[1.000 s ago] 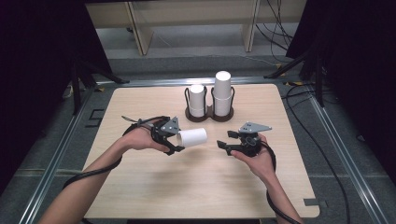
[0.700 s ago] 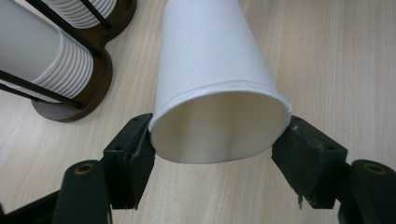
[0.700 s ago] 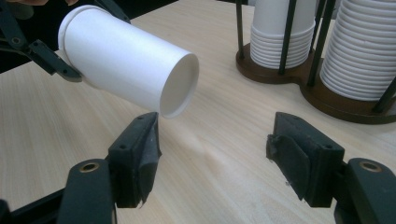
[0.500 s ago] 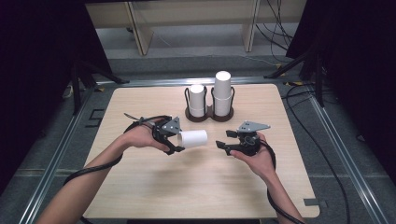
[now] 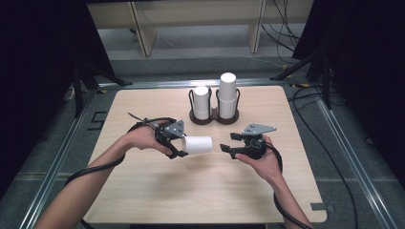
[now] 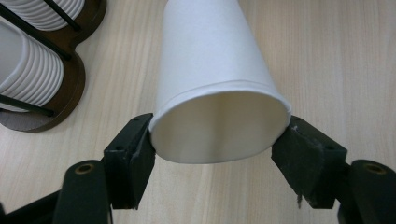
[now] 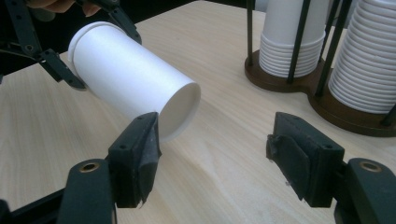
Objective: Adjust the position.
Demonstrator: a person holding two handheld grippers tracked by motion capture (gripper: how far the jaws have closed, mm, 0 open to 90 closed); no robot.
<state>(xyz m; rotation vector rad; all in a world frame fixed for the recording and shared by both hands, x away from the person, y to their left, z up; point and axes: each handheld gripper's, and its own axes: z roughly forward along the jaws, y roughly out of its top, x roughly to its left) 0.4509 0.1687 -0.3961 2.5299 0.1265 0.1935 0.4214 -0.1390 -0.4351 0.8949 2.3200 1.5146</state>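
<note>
A white paper cup (image 5: 198, 144) is held on its side, above the light wooden table (image 5: 157, 191), by the left gripper (image 5: 177, 145). In the left gripper view the two black jaws are pressed on the rolled rim at the open mouth of the cup (image 6: 219, 121), one on each side, and the rim is squeezed a little out of round. The closed bottom of the cup (image 7: 135, 88) is pointed toward the right gripper (image 5: 228, 144), which is held near it but apart from it. In the right gripper view the jaws are seen spread apart, with nothing between them but bare table, and the cup is seen just past the left jaw, not touched by it. At the back of the table a dark brown wooden stand with thin black rods (image 5: 214, 117) is seen, and two stacks of white paper cups are kept in it: a short stack (image 5: 201, 101) and a tall stack (image 5: 228, 94). The held cup is well apart from the stand. The step in hand looks like a handover, or a two-handed hold, of one cup taken out for use. For the next move, the right gripper would likely have to be brought closer until the bottom end of the cup is between its jaws, and then the jaws would have to be closed gently. Too hard a squeeze could crush the thin paper. The left jaws should be let go only when the other end is held.
</note>
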